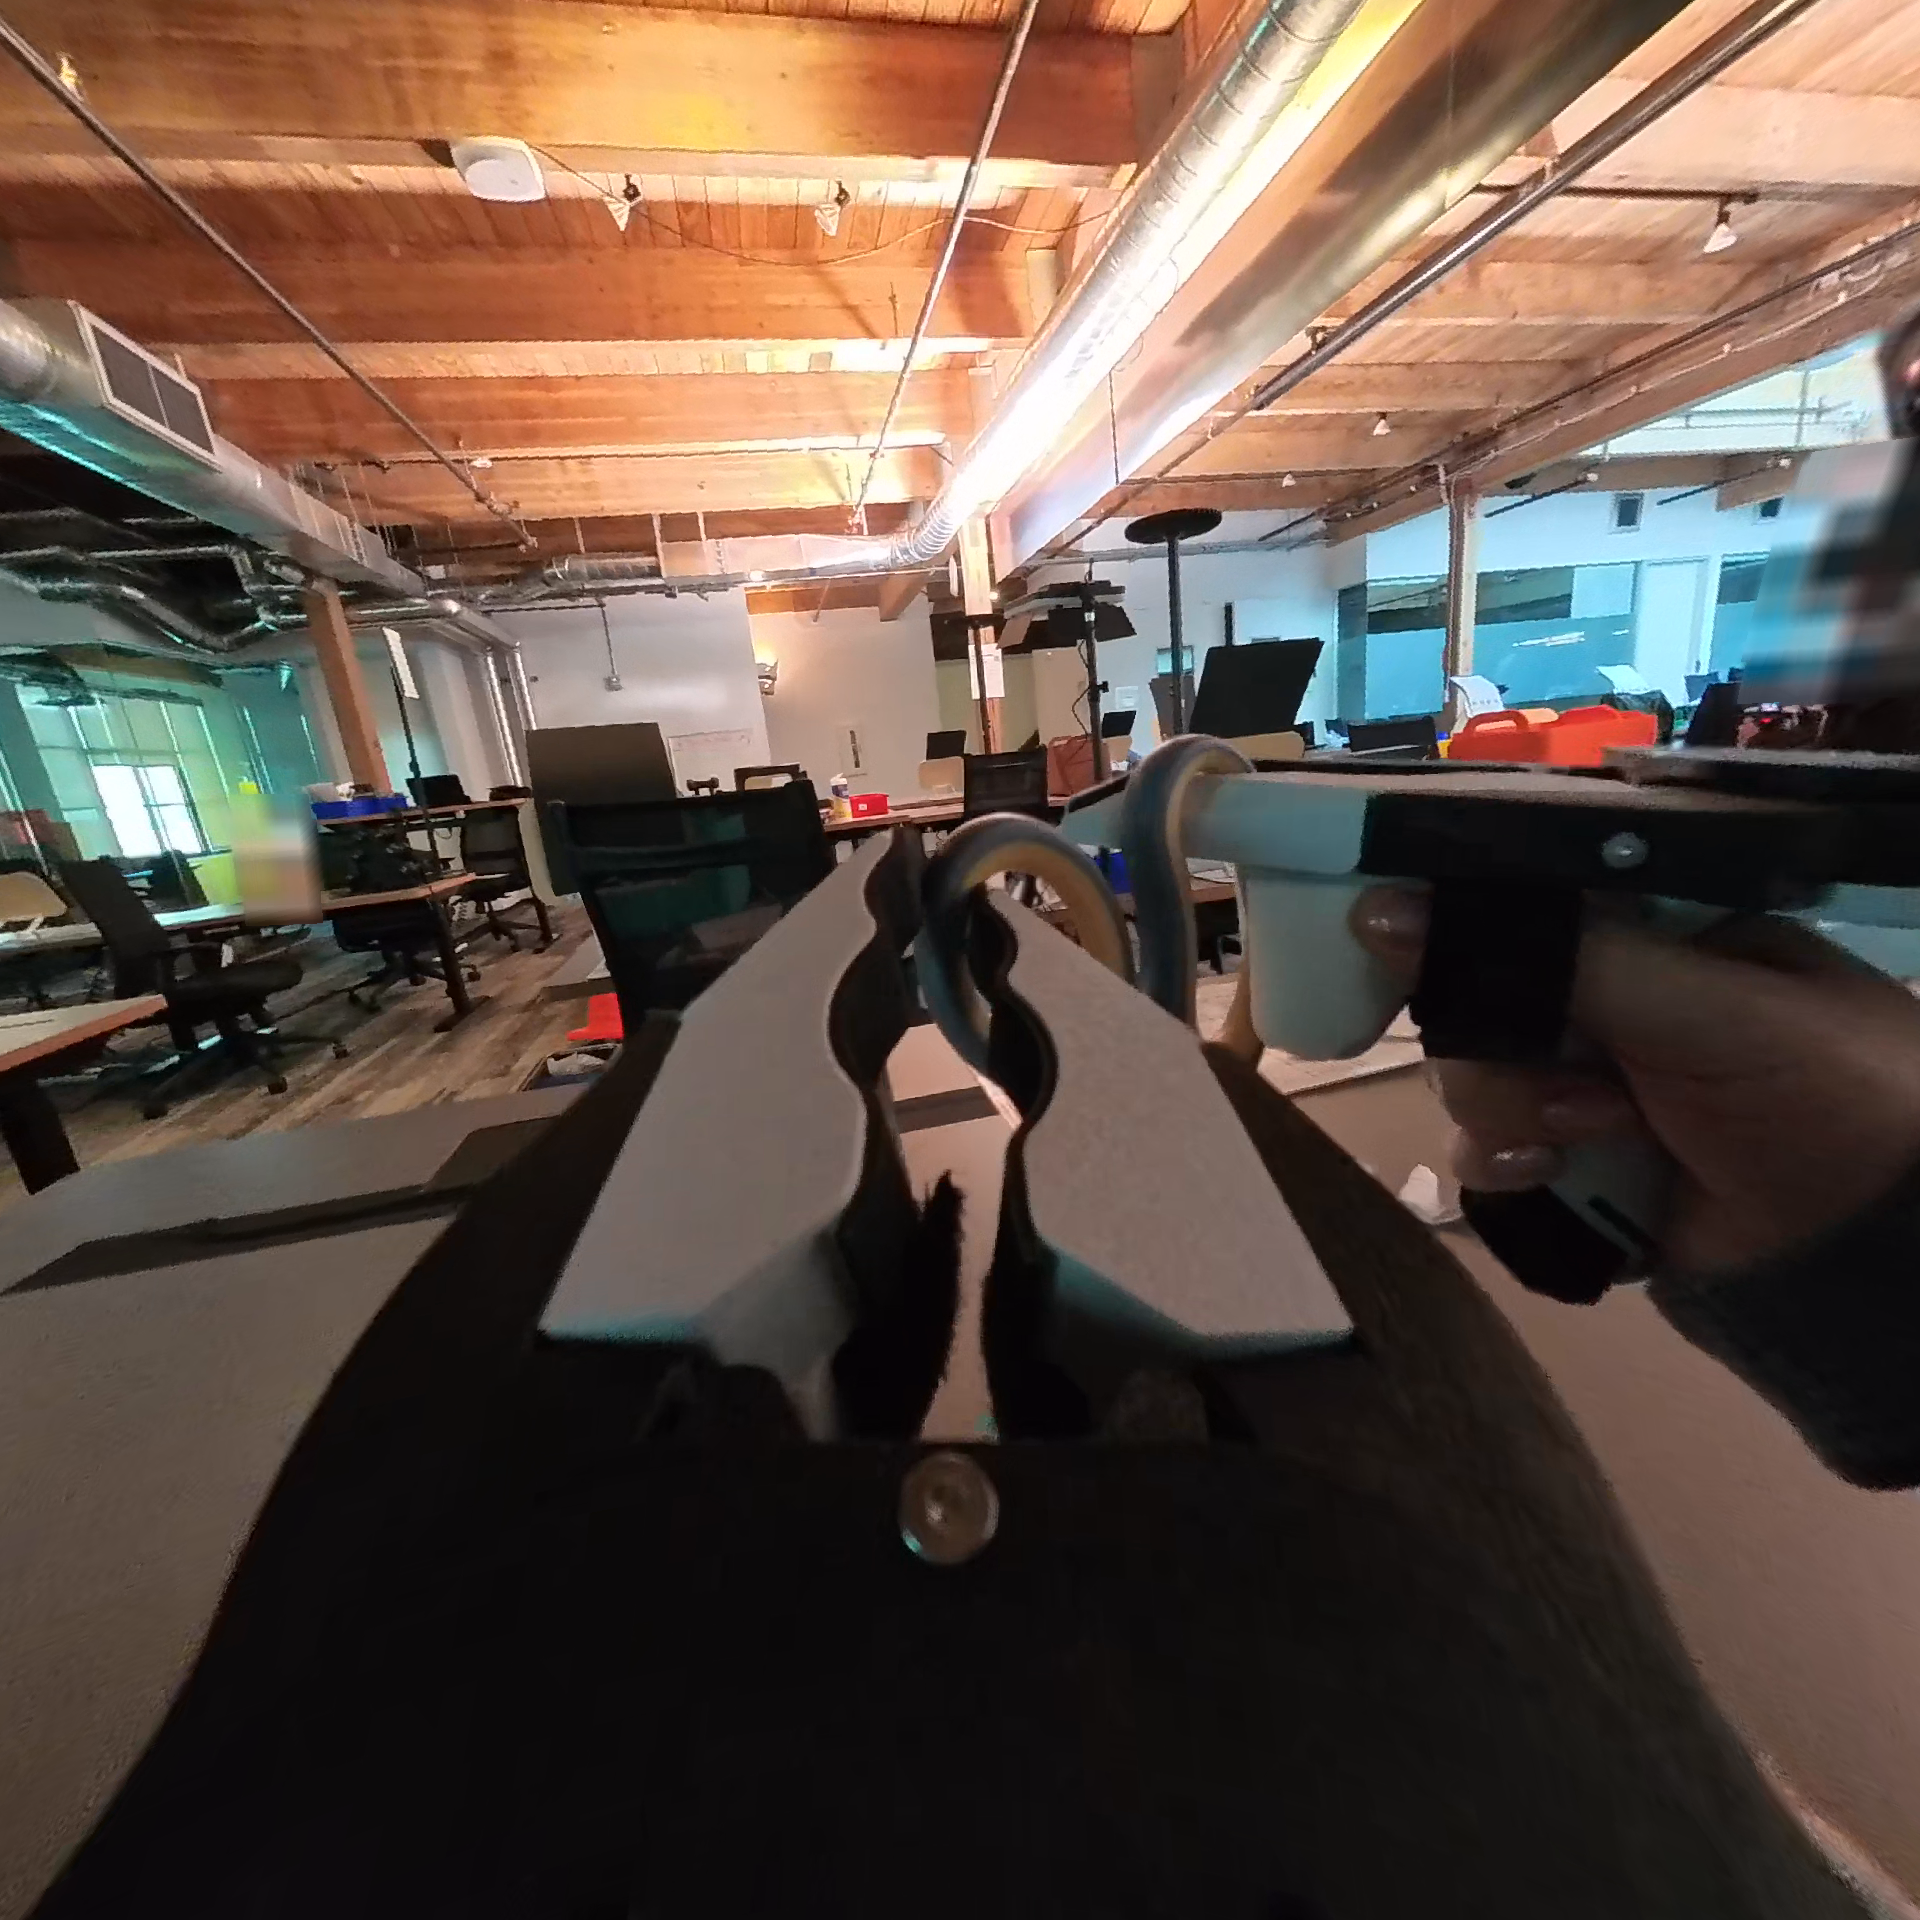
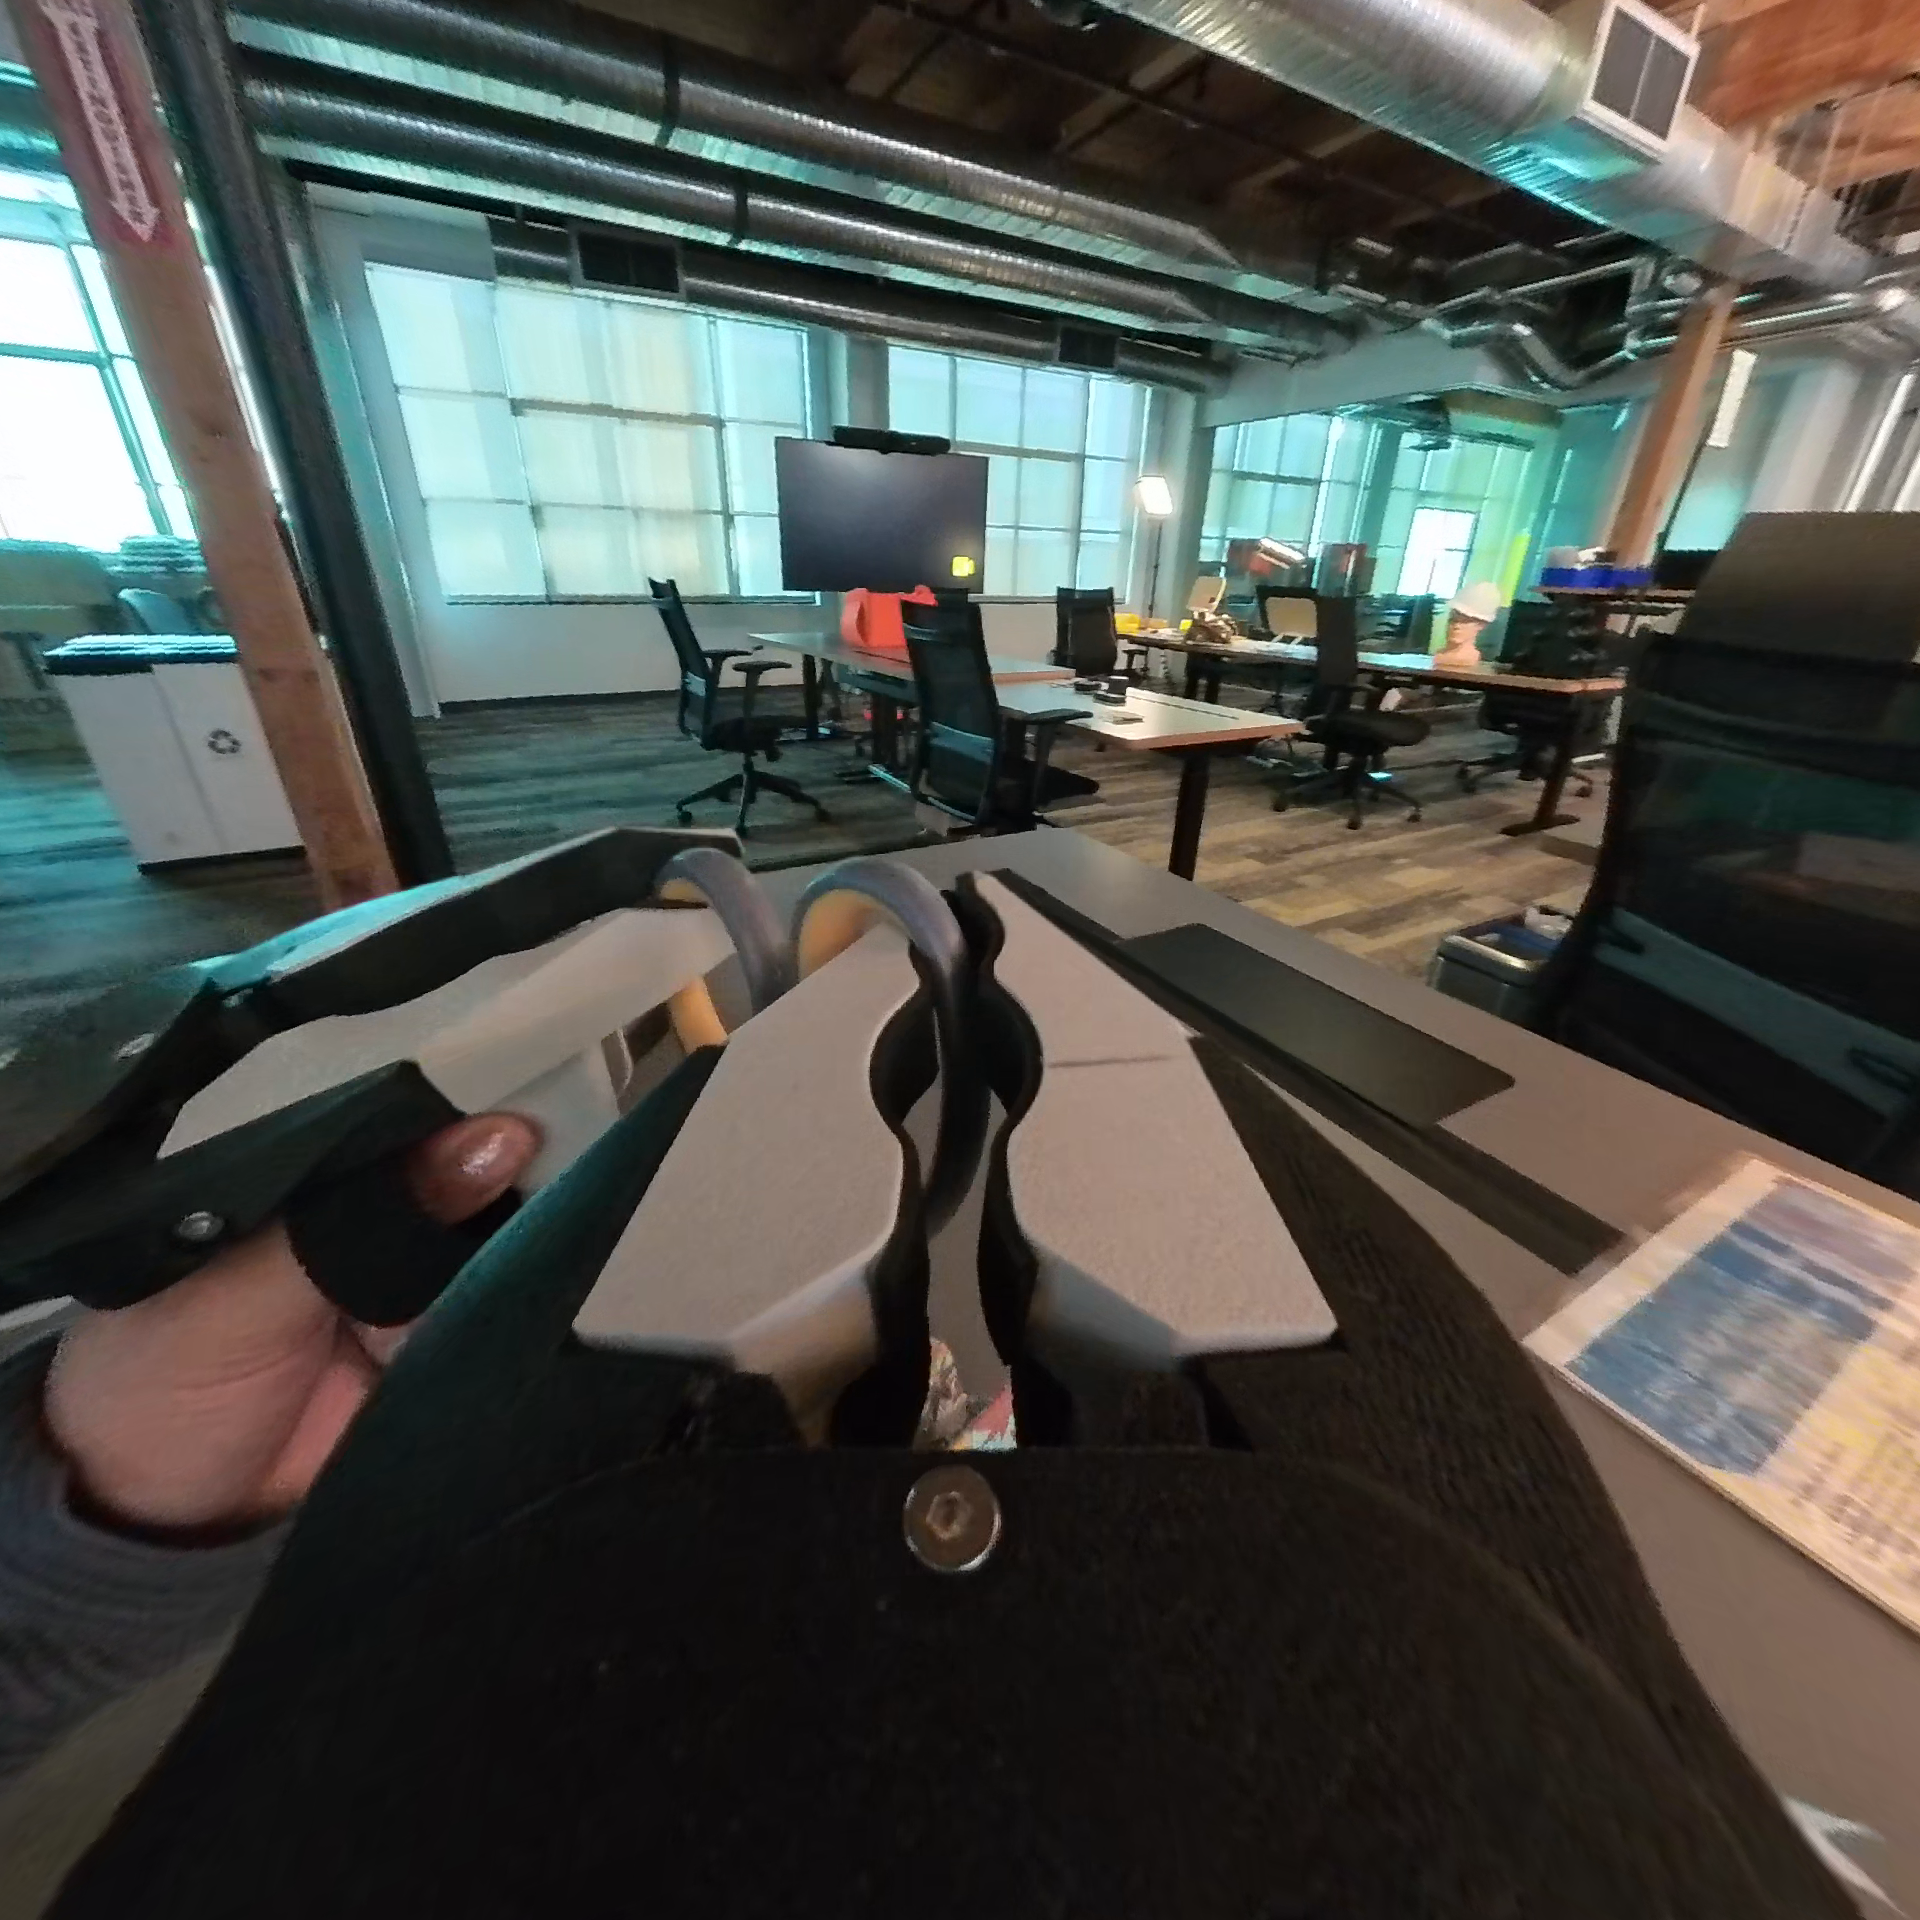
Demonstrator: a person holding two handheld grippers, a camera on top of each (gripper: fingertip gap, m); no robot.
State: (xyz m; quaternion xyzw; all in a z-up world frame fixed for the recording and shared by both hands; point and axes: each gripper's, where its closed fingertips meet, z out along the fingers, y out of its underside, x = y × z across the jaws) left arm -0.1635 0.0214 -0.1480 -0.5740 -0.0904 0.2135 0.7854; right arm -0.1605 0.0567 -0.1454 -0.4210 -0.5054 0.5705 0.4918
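Both tools hover over a dark grey matte counter point(image 2: 1621, 1174) in an open office with wood-beam ceiling point(image 1: 623, 312), plank floor point(image 2: 1351, 862), black mesh chairs point(image 2: 966, 717) and wood-edged desks point(image 2: 1195, 727); a black flat strip point(image 2: 1299, 1029) lies on the counter, a blue-and-yellow printed sheet point(image 2: 1766, 1382) near its right edge. The left tool point(image 1: 951, 914) and right tool point(image 2: 951, 935) are each clenched on the same flat blue-and-cream looped band point(image 1: 1039, 894), strung between them above the counter.

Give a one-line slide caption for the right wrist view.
Both grippers' fingers clamp one blue-and-cream band, looped between them above a grey desk.
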